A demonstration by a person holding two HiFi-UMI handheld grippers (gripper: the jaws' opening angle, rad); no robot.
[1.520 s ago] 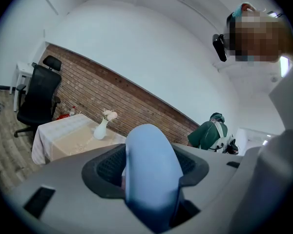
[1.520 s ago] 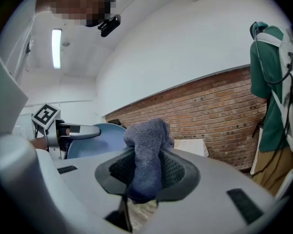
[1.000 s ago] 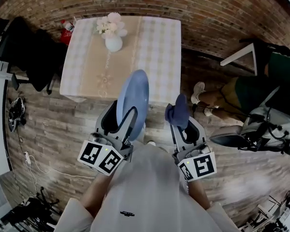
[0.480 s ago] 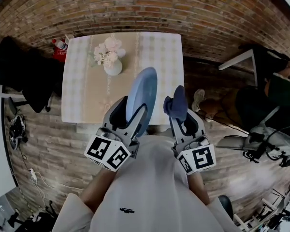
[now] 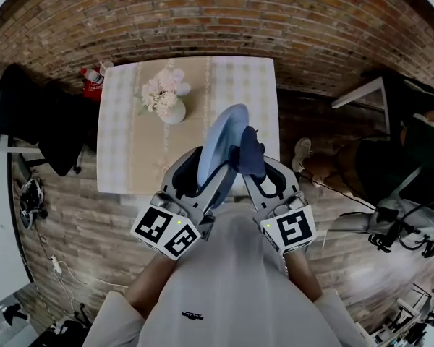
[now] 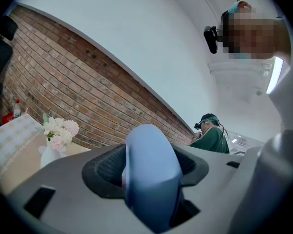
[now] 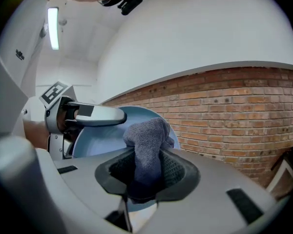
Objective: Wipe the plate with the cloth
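Observation:
A pale blue plate (image 5: 220,144) stands on edge in the air, clamped at its lower rim by my left gripper (image 5: 206,173), which is shut on it. In the left gripper view the plate (image 6: 151,172) fills the space between the jaws. My right gripper (image 5: 254,170) is shut on a dark blue-grey cloth (image 5: 250,154), and the cloth's bunched top touches the plate's right face. The right gripper view has the cloth (image 7: 147,147) between the jaws with the plate (image 7: 100,140) just behind it and the left gripper (image 7: 83,118) gripping that plate's rim.
Below and ahead stands a table with a checked cloth (image 5: 123,121), carrying a white vase of pale flowers (image 5: 163,96). A red bottle (image 5: 92,80) sits by its far left corner. A black chair (image 5: 40,114) is at left. A seated person (image 5: 412,132) is at right.
Both grippers have come together: the cloth, held apart from the plate a second ago, now rests against the plate's face. The head view has shifted, so the table sits lower in frame.

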